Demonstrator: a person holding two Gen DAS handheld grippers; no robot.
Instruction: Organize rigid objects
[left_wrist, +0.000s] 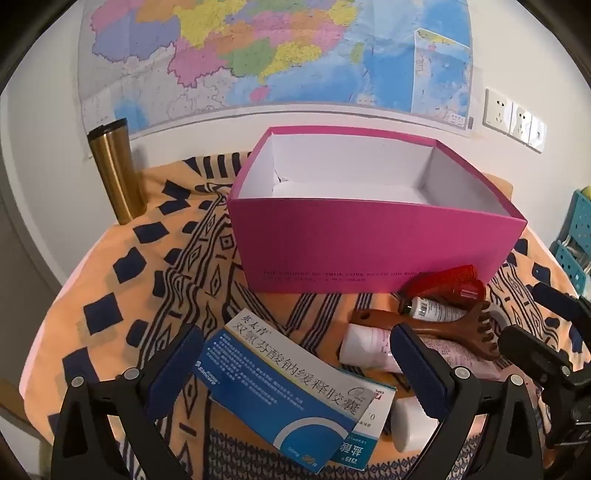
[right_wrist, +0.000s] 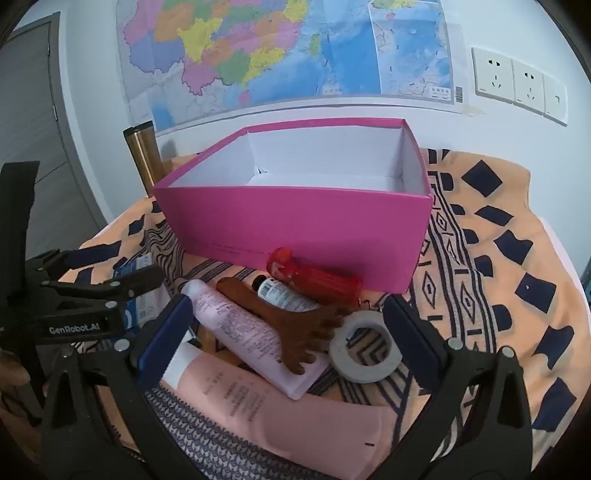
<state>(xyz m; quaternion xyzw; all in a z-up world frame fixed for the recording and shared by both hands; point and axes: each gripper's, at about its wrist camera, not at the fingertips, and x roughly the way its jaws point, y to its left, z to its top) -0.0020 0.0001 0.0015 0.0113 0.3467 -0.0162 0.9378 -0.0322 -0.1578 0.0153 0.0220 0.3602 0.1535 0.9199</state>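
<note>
An open pink box with a white, bare inside stands on the patterned cloth. In front of it lies a pile: a blue-and-white medicine box, a brown wooden massage comb, a red ribbed bottle, a small white tube, a pale pink tube, a larger pink tube and a grey tape ring. My left gripper hangs open over the medicine box. My right gripper hangs open over the tubes and comb. Neither holds anything.
A gold thermos stands by the wall left of the box. A map and wall sockets are behind. A teal crate sits at the right edge. The left gripper's body shows beside the pile.
</note>
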